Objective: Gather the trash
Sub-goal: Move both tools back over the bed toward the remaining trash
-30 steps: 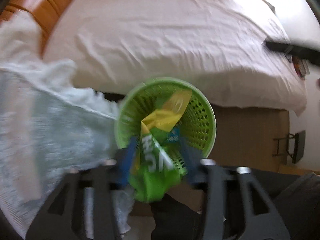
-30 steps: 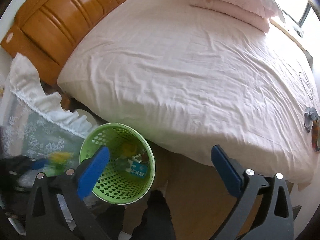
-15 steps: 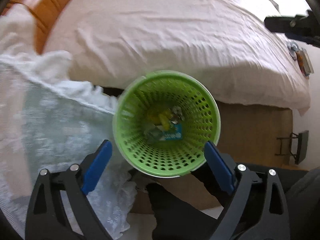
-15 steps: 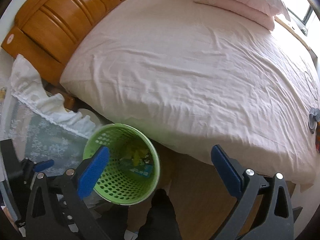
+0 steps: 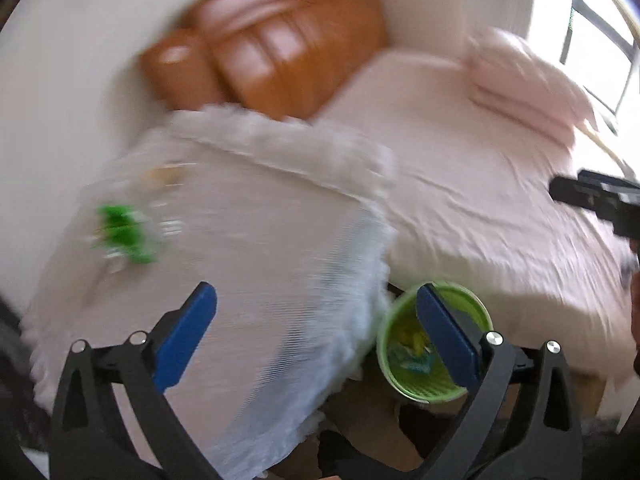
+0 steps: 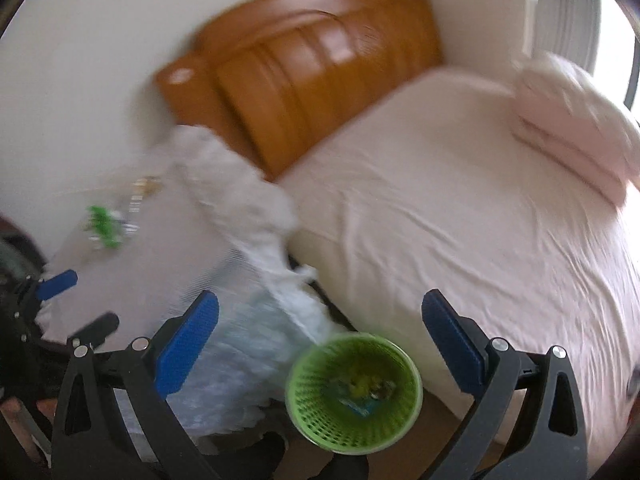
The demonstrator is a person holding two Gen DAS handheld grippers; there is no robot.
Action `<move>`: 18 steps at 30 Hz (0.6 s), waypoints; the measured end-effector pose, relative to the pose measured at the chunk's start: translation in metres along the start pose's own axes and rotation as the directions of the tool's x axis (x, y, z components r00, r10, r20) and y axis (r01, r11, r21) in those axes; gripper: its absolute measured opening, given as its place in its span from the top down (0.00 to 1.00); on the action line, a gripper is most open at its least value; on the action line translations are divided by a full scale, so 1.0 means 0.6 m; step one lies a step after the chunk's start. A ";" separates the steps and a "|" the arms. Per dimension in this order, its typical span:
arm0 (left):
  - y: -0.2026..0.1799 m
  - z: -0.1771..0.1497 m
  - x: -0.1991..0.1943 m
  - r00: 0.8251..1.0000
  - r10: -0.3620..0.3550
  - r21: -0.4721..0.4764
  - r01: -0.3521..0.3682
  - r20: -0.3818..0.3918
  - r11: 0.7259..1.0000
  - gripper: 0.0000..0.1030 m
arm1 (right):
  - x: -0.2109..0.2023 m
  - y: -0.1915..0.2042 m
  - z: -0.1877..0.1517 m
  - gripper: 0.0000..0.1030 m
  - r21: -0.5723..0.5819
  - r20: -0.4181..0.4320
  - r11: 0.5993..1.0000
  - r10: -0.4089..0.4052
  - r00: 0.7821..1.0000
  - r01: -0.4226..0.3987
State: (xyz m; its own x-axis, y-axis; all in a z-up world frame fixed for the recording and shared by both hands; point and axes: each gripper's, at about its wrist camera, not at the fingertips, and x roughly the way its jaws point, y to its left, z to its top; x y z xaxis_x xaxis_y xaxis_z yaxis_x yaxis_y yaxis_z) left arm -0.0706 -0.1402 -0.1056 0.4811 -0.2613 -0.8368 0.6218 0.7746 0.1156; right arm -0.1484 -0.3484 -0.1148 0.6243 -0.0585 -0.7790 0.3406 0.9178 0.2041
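**Both grippers empty above a bedside bin, with more litter on the covered worktop**

Two fisheye views look forward along a pair of hand-held grippers in a bedroom. Both pictures are blurred by motion.

Nearest, the left gripper has its blue-padded jaws spread wide with nothing between them. The right gripper is the same: jaws wide, nothing held.

Just below and between the right jaws stands a round, lime-green perforated plastic waste basket on the floor. It already holds a few scraps, yellow and blue among them. In the left view the basket sits behind the right-hand jaw, pressed into the gap between bed and worktop, probably so that litter from either can be dropped straight in.

Left of the basket, filling the space ahead of the left jaws, is a worktop draped in a white lace-edged cloth. Farther out, beyond the left-hand jaw, lies a small bright-green crumpled piece beside something clear and shiny; blur hides what they are. This looks like the next trash to collect, which would explain why the left jaws are wide and pointed that way.

Right of the jaws spreads a bed with a pale pink sheet. Farthest away are folded pink bedding, a carved orange-brown wooden headboard and a bright window.
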 end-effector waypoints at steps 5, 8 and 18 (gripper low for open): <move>0.106 -0.011 -0.055 0.995 0.091 -0.151 -0.084 0.035 0.985 0.07 | 0.000 0.107 0.035 0.02 -0.117 0.022 0.990 0.086 0.996 -0.083; 0.149 -0.026 -0.069 0.986 0.165 -0.175 -0.156 0.035 0.972 0.07 | 0.011 0.160 0.044 0.02 -0.178 0.021 0.978 0.115 0.993 -0.110; 0.262 -0.083 -0.083 0.968 0.249 -0.310 -0.227 0.033 0.923 0.07 | 0.095 0.314 0.060 0.02 -0.295 -0.077 0.934 0.189 0.979 -0.204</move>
State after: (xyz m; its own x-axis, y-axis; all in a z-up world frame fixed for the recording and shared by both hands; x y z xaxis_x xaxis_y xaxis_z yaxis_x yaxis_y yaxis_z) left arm -0.0278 0.0234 -0.0723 0.6411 -0.0786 -0.7635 0.2727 0.9532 0.1308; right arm -0.0234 -0.1932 -0.0997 0.6215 0.1469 -0.7695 -0.0165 0.9845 0.1746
